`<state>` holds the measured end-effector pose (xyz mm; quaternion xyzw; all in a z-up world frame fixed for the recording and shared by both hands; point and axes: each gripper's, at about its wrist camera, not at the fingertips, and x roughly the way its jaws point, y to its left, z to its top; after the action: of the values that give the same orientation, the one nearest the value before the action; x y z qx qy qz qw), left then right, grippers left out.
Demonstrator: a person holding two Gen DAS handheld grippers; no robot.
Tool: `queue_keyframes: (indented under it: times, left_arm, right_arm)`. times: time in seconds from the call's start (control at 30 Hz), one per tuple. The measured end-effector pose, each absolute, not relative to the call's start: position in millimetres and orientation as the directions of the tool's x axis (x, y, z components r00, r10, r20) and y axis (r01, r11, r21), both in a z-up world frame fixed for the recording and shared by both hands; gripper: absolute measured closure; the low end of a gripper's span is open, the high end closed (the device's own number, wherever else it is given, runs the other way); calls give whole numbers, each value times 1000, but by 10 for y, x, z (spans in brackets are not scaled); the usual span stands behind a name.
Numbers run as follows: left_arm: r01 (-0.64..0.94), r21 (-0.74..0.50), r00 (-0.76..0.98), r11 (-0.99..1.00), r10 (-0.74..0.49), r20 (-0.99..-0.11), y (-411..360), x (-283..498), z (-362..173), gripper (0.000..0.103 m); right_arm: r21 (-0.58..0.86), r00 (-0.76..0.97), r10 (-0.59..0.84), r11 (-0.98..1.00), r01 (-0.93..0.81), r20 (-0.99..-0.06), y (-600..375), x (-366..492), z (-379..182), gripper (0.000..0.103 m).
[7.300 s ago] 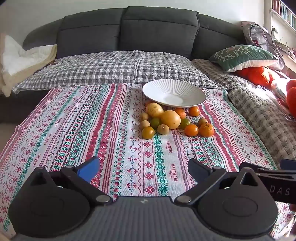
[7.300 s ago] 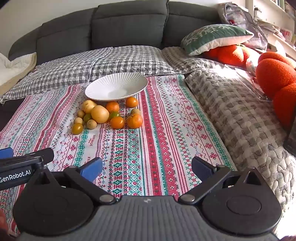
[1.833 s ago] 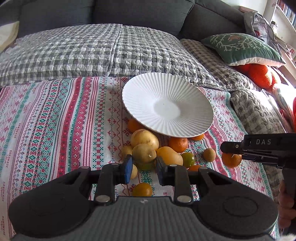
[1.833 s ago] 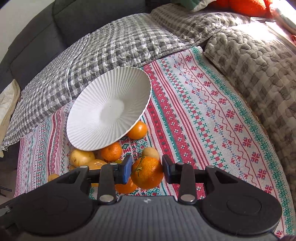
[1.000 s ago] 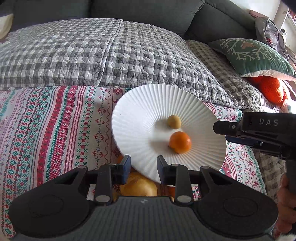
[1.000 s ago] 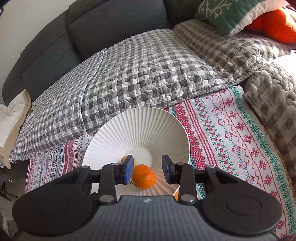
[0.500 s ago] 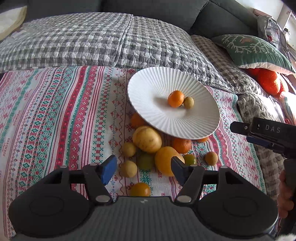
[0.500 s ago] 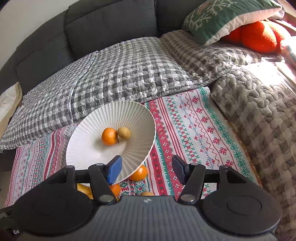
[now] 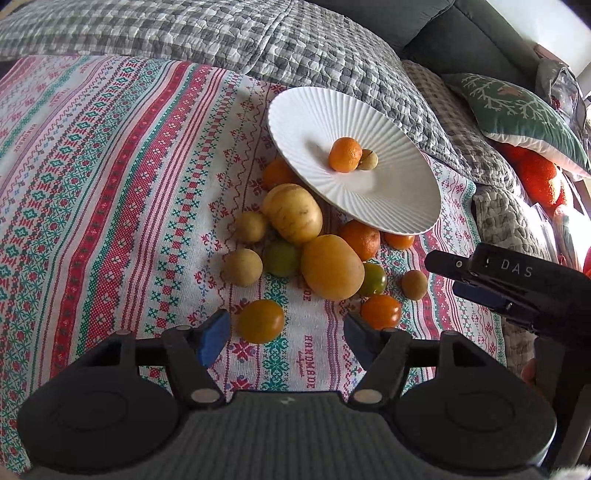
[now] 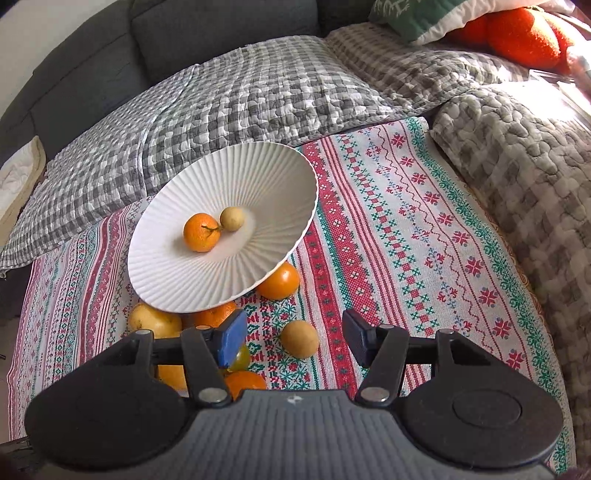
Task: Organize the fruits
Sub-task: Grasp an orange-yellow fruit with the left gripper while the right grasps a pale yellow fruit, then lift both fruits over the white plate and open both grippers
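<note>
Ribbed white plate (image 9: 314, 114), smooth round orange (image 9: 345, 154), woven patterned cloth (image 9: 110, 155).

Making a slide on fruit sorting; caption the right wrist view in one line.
Open right gripper, closing, above a small tan round fruit; ribbed white plate already holds an orange mandarin.

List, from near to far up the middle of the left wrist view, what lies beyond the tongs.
yellow-orange tomato → large yellow fruit → white plate holding the mandarin → checked grey quilt
</note>
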<state>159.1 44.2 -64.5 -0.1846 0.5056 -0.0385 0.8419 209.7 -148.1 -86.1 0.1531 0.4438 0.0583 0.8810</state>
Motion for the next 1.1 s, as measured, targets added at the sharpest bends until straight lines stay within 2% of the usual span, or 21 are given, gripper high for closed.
queue_keyframes:
  times: [0.1,0.33,0.43,0.5,0.53,0.73,0.8,0.83,1.1]
  left_arm:
    - [-129,-343,486,931,-242,-840,431,1603,-652,41]
    - [-128,-337,460,933,-245,-853,364,1682,-699,43]
    - [-129,-346,442,929,-259,-859,333,1726,-749,48]
    - [-140,-357,435,924,-266,-860,324,1757,-788,58]
    - [-139,-359,438,923,-268,-858,319,1763,-790,60]
    - [-131,-366,430,921,-280,-858,301,1776,-792,70]
    - [-133,-370,418,920,-286,-862,316,1770,-789,81]
    - [-135,-374,417,917,-290,-861,330,1763,-788,83]
    - [-112,-345,401,932,-275,-874,281,1709,-774,83]
  right_arm:
    - [330,577,243,943,49,-780,-1481,2128,-939,65]
    - [360,558,266,931,63,-786,-1510,2156,-1013,73]
    - [358,554,268,932,58,-788,-1485,2168,-1023,75]
    - [345,549,256,937,63,-796,-1462,2176,-1049,76]
    - [339,546,248,938,70,-800,-1454,2177,-1064,78]
    - [335,544,243,939,75,-803,-1413,2189,-1106,80]
    - [336,547,240,939,80,-802,-1416,2181,-1111,80]
    - [337,548,240,938,81,-801,-1418,2178,-1112,80]
    - [344,551,241,935,90,-799,-1429,2174,-1115,80]
